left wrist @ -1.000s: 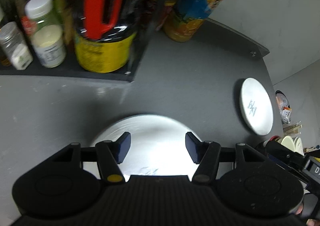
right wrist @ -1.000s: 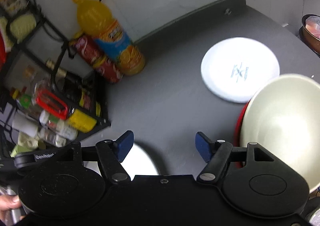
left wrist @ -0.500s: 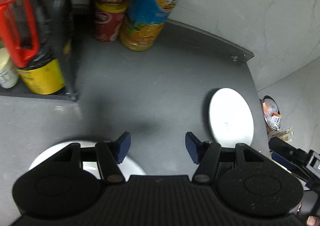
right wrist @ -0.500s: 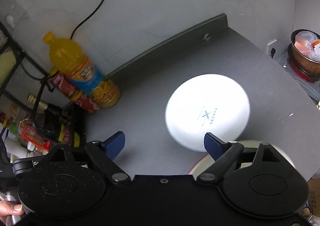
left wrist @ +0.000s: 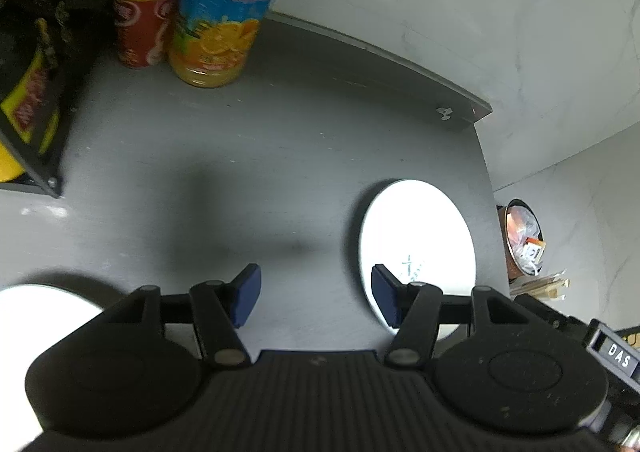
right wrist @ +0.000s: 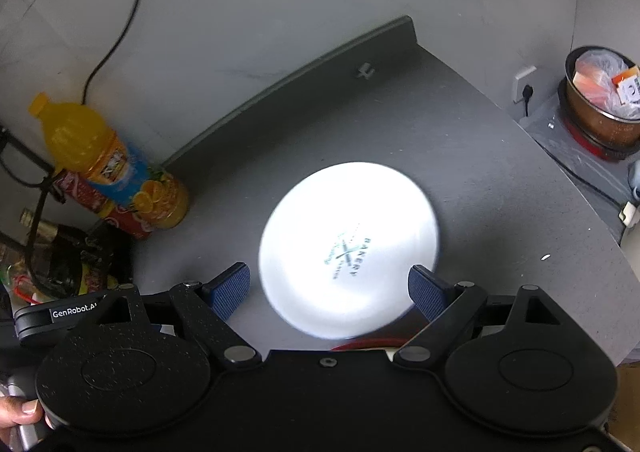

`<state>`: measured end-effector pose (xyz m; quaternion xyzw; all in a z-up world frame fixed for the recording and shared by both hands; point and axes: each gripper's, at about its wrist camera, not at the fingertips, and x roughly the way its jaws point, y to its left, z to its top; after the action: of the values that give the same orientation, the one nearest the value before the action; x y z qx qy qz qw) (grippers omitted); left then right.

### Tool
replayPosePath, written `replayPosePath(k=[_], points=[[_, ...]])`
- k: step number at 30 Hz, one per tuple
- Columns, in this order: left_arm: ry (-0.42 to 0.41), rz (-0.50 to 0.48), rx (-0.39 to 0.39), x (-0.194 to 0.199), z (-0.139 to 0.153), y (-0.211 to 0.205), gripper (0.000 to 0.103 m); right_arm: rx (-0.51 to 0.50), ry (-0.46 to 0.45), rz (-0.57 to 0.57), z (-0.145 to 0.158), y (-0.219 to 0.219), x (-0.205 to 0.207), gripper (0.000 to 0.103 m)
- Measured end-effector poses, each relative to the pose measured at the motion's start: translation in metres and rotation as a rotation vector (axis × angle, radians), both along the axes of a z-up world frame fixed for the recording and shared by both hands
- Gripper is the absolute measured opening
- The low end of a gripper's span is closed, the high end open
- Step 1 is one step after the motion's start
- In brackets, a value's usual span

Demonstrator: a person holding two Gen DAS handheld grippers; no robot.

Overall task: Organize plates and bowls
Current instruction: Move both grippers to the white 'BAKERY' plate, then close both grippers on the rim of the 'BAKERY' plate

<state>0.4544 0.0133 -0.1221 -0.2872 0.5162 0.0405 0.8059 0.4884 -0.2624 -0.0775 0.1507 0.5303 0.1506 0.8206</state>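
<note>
My right hand-held gripper (right wrist: 329, 288) hovers wide open over a round white printed plate (right wrist: 347, 248) lying flat on the dark grey worktop (right wrist: 500, 188); my left hand-held gripper (left wrist: 316, 300), also wide open, holds nothing beside it.

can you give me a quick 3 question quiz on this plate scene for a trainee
1. True or false: the right gripper is shut on the white plate.
2. Multiple choice: what stands closest beside the orange juice bottle? A) a red can B) a bowl C) a mug
3. Fill in: the left gripper hangs over the grey ____ with its jaws open.

Key
1. False: its jaws are wide apart and hold nothing; the plate lies on the table.
2. A: the red can is right next to the bottle.
3. table
</note>
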Motion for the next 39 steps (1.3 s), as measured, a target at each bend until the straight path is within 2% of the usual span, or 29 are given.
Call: replayPosePath(k=[7, 18, 25, 31, 32, 35, 36, 39], points=[[0.004, 0.04, -0.037, 0.016, -0.019, -0.016, 0.059, 0.012, 0.06, 0.005, -0.022, -0.017, 0.024, 0.081], [0.025, 0.084, -0.109, 0.04, -0.047, -0.031, 0.054, 0.044, 0.182, 0.012, -0.06, -0.03, 0.061, 0.055], [0.068, 0.092, -0.136, 0.054, -0.07, -0.039, 0.04, 0.049, 0.263, 0.013, -0.082, -0.036, 0.076, 0.053], [0.088, 0.101, -0.155, 0.059, -0.084, -0.044, 0.022, 0.039, 0.302, 0.033, -0.1, -0.038, 0.084, 0.04], [0.086, 0.106, -0.156, 0.06, -0.085, -0.045, 0.018, 0.039, 0.305, 0.038, -0.103, -0.039, 0.085, 0.034], [0.084, 0.116, -0.164, 0.062, -0.091, -0.046, 0.011, 0.041, 0.316, 0.05, -0.11, -0.04, 0.088, 0.027], [0.086, 0.115, -0.171, 0.063, -0.093, -0.046, 0.01, 0.042, 0.324, 0.049, -0.113, -0.041, 0.089, 0.019], [0.076, 0.108, -0.154, 0.062, -0.094, -0.049, 0.009, 0.072, 0.339, 0.05, -0.116, -0.041, 0.089, 0.014]])
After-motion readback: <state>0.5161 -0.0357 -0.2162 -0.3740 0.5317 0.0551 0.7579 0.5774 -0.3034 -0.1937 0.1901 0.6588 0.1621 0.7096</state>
